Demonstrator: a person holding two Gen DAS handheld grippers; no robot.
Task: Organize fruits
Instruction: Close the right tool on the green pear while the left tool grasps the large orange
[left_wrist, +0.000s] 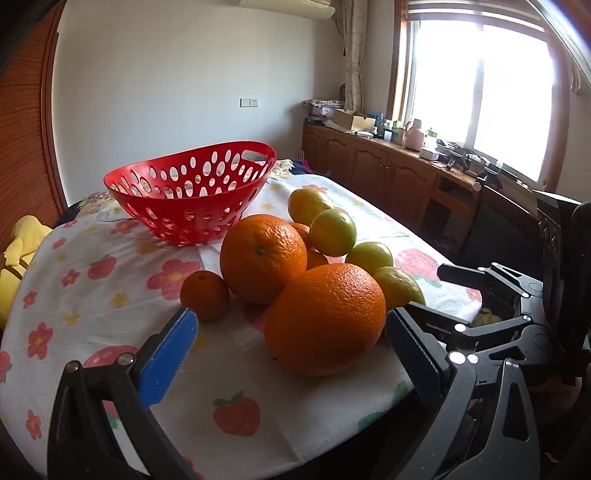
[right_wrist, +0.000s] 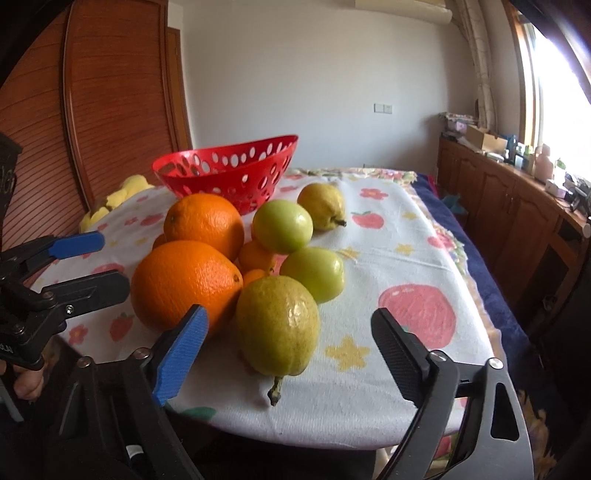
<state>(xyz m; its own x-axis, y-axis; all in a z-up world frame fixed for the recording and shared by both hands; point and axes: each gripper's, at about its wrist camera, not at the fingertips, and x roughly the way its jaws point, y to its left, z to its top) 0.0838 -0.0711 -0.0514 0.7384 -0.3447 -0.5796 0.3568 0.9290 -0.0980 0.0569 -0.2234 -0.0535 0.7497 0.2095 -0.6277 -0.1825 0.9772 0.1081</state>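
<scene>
A pile of fruit lies on a flowered cloth. A large orange (left_wrist: 325, 319) (right_wrist: 184, 284) sits nearest, with a second large orange (left_wrist: 263, 257) (right_wrist: 204, 223) behind it. A small mandarin (left_wrist: 204, 295) lies at the left. Green fruits (right_wrist: 282, 226) (right_wrist: 313, 274) and two pears (right_wrist: 277, 325) (right_wrist: 322, 206) lie to the right. An empty red perforated basket (left_wrist: 192, 192) (right_wrist: 229, 173) stands behind. My left gripper (left_wrist: 291, 328) is open, its fingers either side of the near orange. My right gripper (right_wrist: 290, 332) is open around the near pear.
The table edge (right_wrist: 332, 428) is just below the grippers. A yellow object (left_wrist: 18, 254) lies at the far left. A wooden sideboard (left_wrist: 406, 173) with clutter runs under the window at the right. A slatted wooden door (right_wrist: 110, 110) stands at the left.
</scene>
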